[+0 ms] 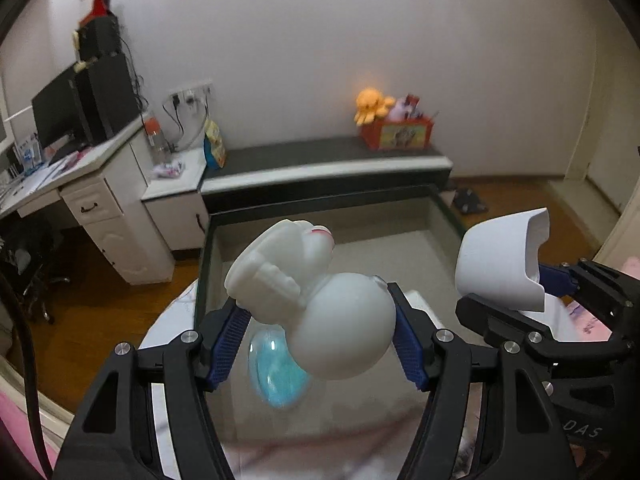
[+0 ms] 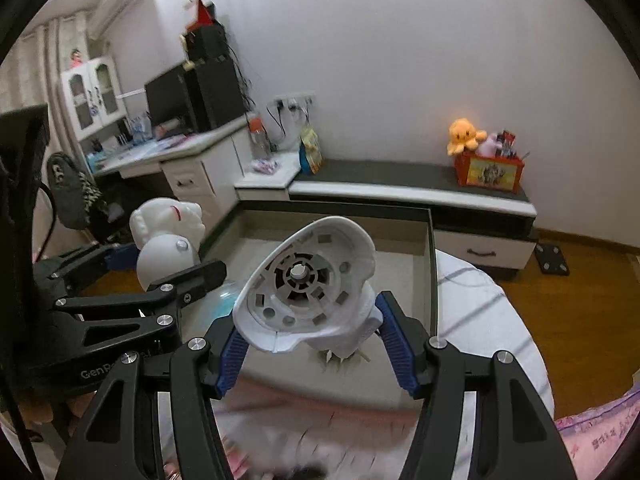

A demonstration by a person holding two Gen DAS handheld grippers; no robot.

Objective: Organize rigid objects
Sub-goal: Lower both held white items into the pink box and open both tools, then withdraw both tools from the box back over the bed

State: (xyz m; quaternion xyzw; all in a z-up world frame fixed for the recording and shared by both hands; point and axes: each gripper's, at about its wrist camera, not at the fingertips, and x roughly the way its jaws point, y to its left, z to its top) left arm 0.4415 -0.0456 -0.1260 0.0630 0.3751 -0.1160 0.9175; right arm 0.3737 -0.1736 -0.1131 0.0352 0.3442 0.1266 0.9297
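Above the open tray (image 1: 448,204), we note left gripper (image 1: 320,344) clamped on white figurine (image 1: 320,312), right gripper (image 2: 316,340) clamped on white shell (image 2: 308,284), apparently lifted for sorting.

So from my right wrist cam, the right gripper (image 2: 316,344) is clamped on a white plastic shell piece (image 2: 308,292), blue pads (image 2: 394,340) pressing it from both sides, hollow underside facing the lens so I can see the round hub and little slots inside. Off to the left, the left gripper (image 2: 152,268) has a white figurine (image 2: 168,236) pinched between its fingers, held up in the air. Below both sits an open drawer (image 2: 430,272) with a pale liner, and something translucent blue (image 2: 224,300) lies in it, partly hidden. An orange plush octopus (image 2: 464,132) sits on the bench by the wall.
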